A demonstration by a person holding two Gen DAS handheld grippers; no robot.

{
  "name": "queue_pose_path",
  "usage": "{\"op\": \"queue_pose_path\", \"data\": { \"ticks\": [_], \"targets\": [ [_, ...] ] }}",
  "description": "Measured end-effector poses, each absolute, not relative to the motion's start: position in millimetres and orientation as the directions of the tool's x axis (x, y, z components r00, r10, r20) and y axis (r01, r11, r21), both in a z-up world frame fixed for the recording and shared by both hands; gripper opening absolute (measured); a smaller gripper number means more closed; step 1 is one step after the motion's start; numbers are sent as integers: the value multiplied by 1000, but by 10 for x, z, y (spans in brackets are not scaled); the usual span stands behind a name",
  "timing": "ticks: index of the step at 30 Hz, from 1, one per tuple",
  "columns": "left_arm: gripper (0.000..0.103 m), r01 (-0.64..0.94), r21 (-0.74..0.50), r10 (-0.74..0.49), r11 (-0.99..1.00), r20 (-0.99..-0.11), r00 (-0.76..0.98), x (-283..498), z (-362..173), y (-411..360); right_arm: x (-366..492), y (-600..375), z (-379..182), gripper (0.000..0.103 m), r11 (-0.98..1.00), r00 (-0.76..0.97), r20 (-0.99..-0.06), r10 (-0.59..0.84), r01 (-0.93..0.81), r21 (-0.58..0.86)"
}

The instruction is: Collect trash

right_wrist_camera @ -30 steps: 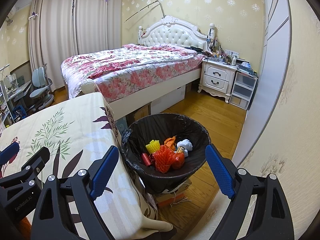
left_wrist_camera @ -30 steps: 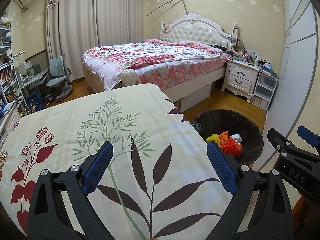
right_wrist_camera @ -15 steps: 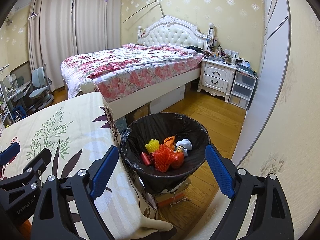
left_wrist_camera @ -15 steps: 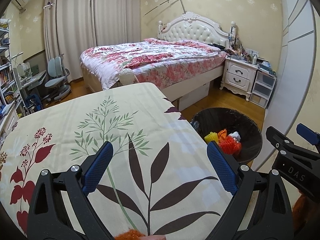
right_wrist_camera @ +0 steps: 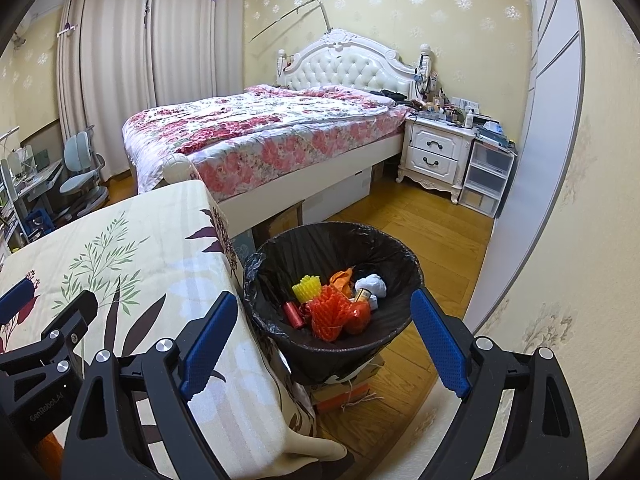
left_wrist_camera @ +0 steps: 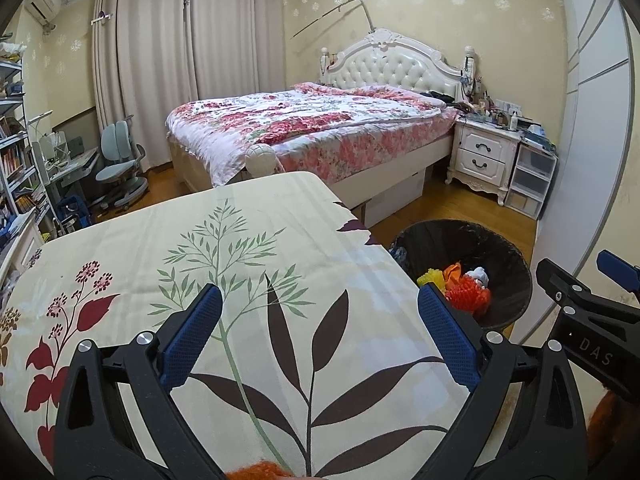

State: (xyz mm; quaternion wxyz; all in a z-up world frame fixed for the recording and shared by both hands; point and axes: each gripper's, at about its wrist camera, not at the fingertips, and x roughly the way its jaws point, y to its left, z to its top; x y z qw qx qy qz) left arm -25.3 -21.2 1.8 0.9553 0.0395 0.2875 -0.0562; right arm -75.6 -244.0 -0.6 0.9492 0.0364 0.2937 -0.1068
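Right tongs (right_wrist_camera: 320, 336) wide open, empty | left tongs (left_wrist_camera: 318, 334) likewise | ahead, binned orange foam netting (right_wrist_camera: 334, 314): light, squashy; pinch bunched mesh

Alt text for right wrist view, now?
Open right gripper, nothing between its fingers, points down at a black-lined trash bin holding orange netting and other scraps, beside a leaf-print tablecloth. Floral bed behind.

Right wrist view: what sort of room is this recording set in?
A home bedroom, most likely: a made bed with a tufted white headboard, a white nightstand beside it, and drawn curtains behind. A lined trash bin stands by a cloth-covered table.
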Motion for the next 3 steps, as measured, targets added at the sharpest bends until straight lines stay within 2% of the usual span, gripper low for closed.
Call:
{"op": "queue_pose_path", "data": {
  "ticks": [3],
  "targets": [
    [96, 113, 36, -72, 993, -574, 815, -203, -44, -107, -713, -2370, -54, 86, 977, 798, -577, -171, 211, 2]
  ]
}}
